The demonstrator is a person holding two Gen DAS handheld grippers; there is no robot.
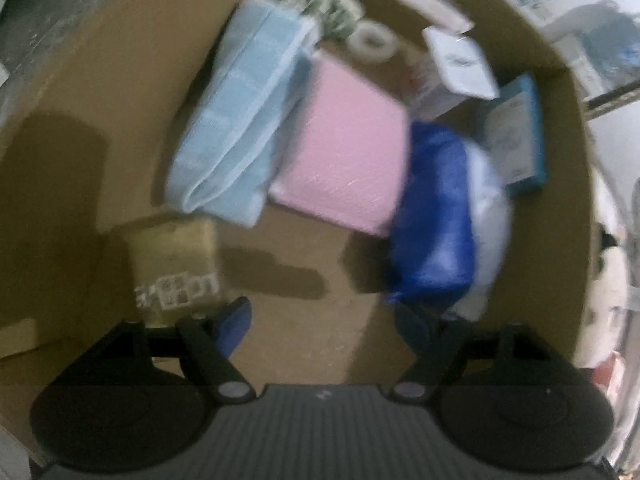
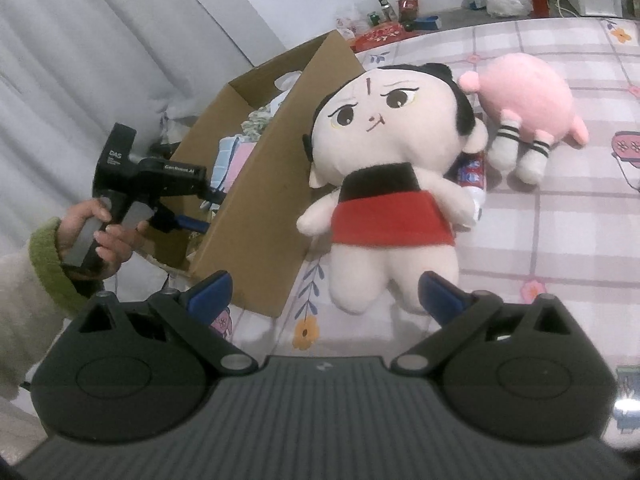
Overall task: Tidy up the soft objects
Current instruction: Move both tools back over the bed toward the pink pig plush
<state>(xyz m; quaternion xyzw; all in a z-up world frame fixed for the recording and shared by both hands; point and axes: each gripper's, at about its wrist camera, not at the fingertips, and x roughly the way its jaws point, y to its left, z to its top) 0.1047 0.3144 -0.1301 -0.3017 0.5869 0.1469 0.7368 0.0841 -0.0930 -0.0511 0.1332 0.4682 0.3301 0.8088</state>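
Right gripper (image 2: pixel 324 294) fingers wide and empty over the soft, light plush doll (image 2: pixel 384 184) on the bed (image 2: pixel 560 240): best pinched at the squashy torso; left gripper (image 1: pixel 322 320) fingers wide, empty, inside the cardboard box (image 1: pixel 120 100).

Left wrist view looks steeply down, close, into the cardboard box (image 1: pixel 80 92); right wrist view faces box (image 2: pixel 256 200) from outside, beside the doll (image 2: pixel 384 184); both share the box.

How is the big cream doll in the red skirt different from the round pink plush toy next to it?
The big cream doll in the red skirt lies face up, showing its drawn face; the round pink plush toy shows no face. The doll wears black and red, while the pink toy has striped socks. The doll touches the cardboard box; the pink toy lies farther off. Both rest on the checked bedsheet.
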